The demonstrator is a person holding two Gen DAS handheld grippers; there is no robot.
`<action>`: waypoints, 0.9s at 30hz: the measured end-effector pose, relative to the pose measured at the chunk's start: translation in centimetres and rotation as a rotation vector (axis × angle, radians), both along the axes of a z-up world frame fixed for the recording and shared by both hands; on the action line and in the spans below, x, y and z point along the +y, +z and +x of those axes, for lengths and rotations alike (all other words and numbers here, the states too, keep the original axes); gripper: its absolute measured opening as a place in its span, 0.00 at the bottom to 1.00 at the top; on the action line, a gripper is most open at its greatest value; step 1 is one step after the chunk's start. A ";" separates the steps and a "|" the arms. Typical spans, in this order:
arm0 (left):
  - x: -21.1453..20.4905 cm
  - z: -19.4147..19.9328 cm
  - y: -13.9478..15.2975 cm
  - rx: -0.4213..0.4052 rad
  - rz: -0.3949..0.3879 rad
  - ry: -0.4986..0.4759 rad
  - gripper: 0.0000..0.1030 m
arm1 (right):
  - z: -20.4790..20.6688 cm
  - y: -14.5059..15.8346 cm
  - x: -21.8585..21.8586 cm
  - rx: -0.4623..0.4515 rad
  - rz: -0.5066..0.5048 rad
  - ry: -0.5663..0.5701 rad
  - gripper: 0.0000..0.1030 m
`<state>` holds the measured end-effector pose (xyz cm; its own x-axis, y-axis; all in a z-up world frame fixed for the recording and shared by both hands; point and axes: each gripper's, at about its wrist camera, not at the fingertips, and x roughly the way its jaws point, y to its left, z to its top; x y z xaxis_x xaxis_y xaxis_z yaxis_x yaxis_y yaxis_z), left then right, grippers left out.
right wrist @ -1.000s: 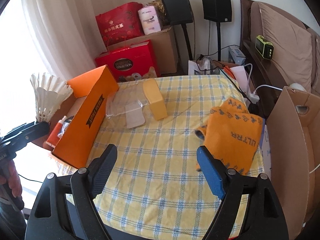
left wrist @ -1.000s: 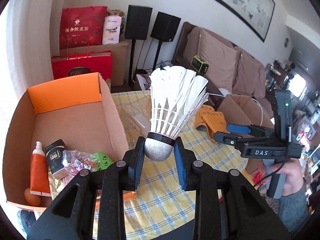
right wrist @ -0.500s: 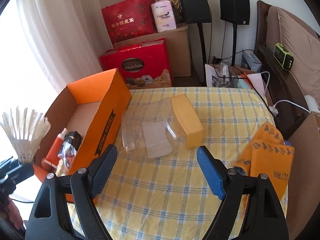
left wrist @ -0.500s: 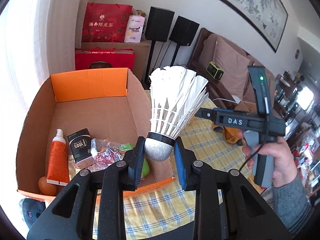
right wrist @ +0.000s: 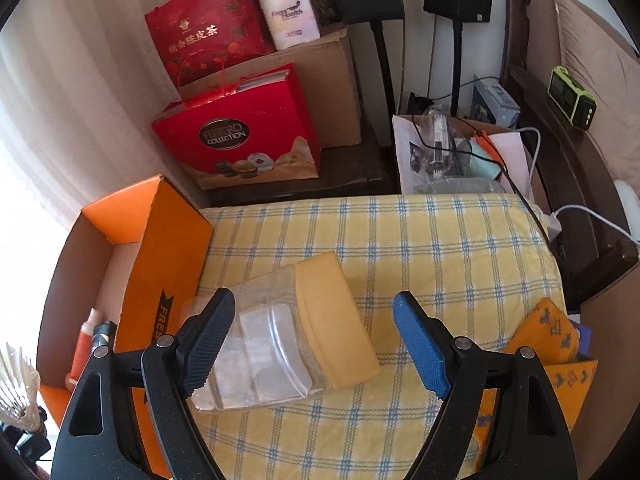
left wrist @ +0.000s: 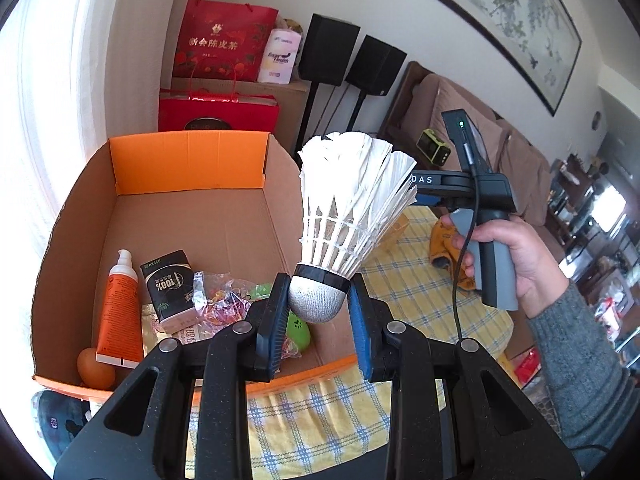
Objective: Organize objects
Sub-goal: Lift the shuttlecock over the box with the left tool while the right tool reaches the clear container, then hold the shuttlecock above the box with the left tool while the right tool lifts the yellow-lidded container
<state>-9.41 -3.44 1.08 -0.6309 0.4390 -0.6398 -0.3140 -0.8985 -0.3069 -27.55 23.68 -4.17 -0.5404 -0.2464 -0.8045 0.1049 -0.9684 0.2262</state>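
A: On the far left we see the cardboard box [left wrist: 188, 216] with its orange flap. In it lie an orange tube [left wrist: 120, 312], a black carton [left wrist: 170, 288], a crinkly packet [left wrist: 222, 300], something green [left wrist: 298, 330] and an orange ball [left wrist: 94, 368].

B: And our left tongs [left wrist: 318, 308]?

A: We hold them pinched on the grey cork of the shuttlecock [left wrist: 348, 216], feathers upright, above the box's near right corner.

B: Moving right, we see the worktop [right wrist: 440, 240] under its yellow checked cloth, touching the box's side. A clear container with a yellow lid [right wrist: 288, 332] lies there on its side, just beside the box.

A: Our right tongs [right wrist: 312, 344] are spread wide and hold nothing; they hover over that container, the left pad in front of its clear body.

B: Farther right, an orange cloth [right wrist: 552, 340] lies at the worktop's edge. A hand [left wrist: 516, 256] grips the right handle.
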 end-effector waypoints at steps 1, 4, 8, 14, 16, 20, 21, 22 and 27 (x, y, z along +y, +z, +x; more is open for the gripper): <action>0.0 0.0 -0.1 -0.002 0.002 0.000 0.26 | -0.1 -0.3 0.3 -0.012 -0.016 0.000 0.80; 0.1 -0.1 -0.2 -0.006 0.005 -0.002 0.26 | 0.1 -1.3 0.9 -0.045 -0.081 0.018 0.78; 0.2 0.0 -0.4 -0.007 0.008 -0.004 0.26 | 1.3 -1.8 0.9 -0.066 -0.114 0.045 0.76; 0.3 0.1 -0.4 -0.008 0.012 -0.006 0.26 | 4.6 -2.0 0.3 -0.074 -0.131 0.103 0.73; 0.5 0.3 -0.4 -0.007 0.014 -0.010 0.26 | 5.8 -1.8 -0.2 -0.065 -0.137 0.131 0.73; 0.9 0.4 -0.3 -0.005 0.015 -0.019 0.26 | 8.0 -1.2 -1.5 -0.034 -0.136 0.196 0.73; 1.0 0.4 -0.3 -0.004 0.015 -0.020 0.26 | 8.4 -1.1 -1.8 -0.027 -0.138 0.214 0.73; 1.0 0.5 -0.3 -0.004 0.015 -0.022 0.26 | 8.8 -0.9 -2.2 -0.017 -0.133 0.235 0.73; 1.1 0.6 -0.3 -0.005 0.012 -0.020 0.26 | 9.3 0.3 -2.2 0.061 -0.005 0.254 0.72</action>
